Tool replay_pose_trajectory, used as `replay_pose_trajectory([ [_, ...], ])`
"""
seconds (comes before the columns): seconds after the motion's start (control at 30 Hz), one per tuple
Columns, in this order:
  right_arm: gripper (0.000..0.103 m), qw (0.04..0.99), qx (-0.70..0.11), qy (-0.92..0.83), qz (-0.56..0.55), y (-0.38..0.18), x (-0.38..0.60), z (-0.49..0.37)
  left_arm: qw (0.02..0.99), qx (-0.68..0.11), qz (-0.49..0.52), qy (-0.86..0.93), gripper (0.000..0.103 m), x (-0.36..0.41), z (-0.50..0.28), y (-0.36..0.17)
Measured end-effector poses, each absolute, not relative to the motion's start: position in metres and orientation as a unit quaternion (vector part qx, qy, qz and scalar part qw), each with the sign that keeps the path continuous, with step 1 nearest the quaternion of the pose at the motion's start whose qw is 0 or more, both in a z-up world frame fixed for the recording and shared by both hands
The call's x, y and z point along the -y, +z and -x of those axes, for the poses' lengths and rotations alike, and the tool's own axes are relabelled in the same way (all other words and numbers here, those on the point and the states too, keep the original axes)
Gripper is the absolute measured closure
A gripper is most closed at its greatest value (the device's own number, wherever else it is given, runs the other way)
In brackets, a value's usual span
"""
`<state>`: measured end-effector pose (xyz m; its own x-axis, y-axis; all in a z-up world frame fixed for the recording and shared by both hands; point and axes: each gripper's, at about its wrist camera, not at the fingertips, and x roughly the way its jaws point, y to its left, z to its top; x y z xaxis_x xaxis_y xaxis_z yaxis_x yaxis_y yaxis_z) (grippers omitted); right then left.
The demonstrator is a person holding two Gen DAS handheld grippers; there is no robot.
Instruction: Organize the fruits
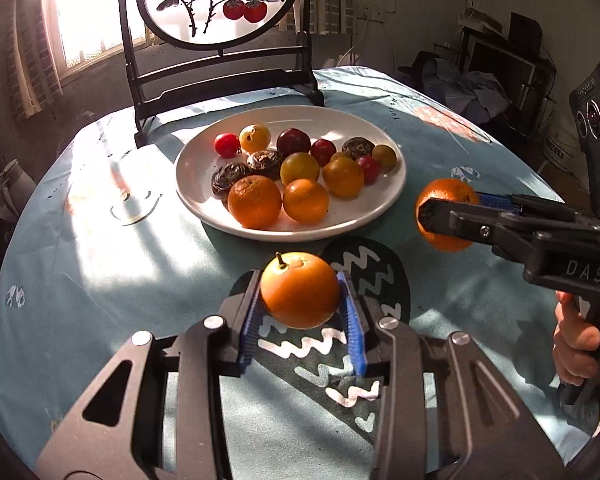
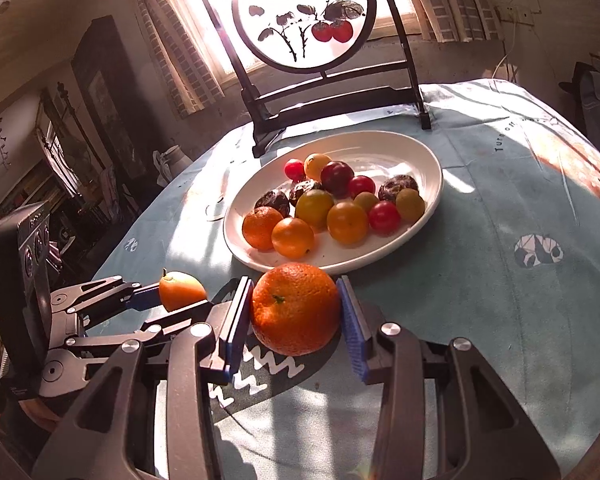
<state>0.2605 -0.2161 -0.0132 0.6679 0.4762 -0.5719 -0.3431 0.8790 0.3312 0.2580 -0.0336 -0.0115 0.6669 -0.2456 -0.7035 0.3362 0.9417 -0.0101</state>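
A: Orange skin, smooth on one fruit and pebbled on the other. The left hand-held gripper (image 1: 302,304) is clamped on the smooth orange with the stalk (image 1: 300,294), held just above the cloth-covered worktop (image 1: 100,260) in front of the white plate (image 1: 392,184).

B: And the right hand-held gripper (image 2: 296,312)?

A: Its blue pads press both flanks of the pebbled mandarin (image 2: 296,308), also near the plate's front rim.

B: How would you judge they handle?

A: Light, firm but yielding; I'd guess a hard squeeze bruises them. Round and a little slick, so the grip belongs across the widest part, as both have it. The heap of small fruits (image 1: 300,168) on the plate looks ready to roll if nudged.

B: What does each view add?

A: The left wrist view shows a person's hand (image 1: 576,340) on the right tool's handle, and the mandarin side-on in its jaws. The right wrist view shows the mandarin's dimpled skin and stalk scar, plus the room to the left. Both show the painted screen (image 2: 306,16) behind the plate.
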Motion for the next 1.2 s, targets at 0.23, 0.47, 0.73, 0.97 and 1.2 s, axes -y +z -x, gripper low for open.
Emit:
replay_pose_trajectory([
  [0.23, 0.06, 0.93, -0.3, 0.196, -0.081, 0.0, 0.221, -0.32, 0.927, -0.353, -0.027, -0.127, 0.066, 0.035, -0.337, 0.011],
  [0.47, 0.06, 0.921, -0.331, 0.197, -0.057, -0.021, 0.211, -0.381, 0.922, -0.374, -0.024, -0.097, 0.066, 0.041, -0.403, -0.004],
  [0.73, 0.049, 0.912, -0.351, 0.212, -0.033, -0.027, 0.198, -0.389, 0.933, -0.355, -0.043, -0.042, 0.022, 0.034, -0.402, -0.005],
  [0.97, 0.039, 0.922, -0.312, 0.225, -0.044, 0.009, 0.21, -0.328, 0.95, -0.303, -0.068, -0.035, 0.002, 0.03, -0.334, 0.029],
  [1.2, 0.001, 0.931, -0.282, 0.233, -0.014, 0.011, 0.223, -0.238, 0.951, -0.3, -0.054, -0.05, 0.002, 0.016, -0.247, 0.033],
])
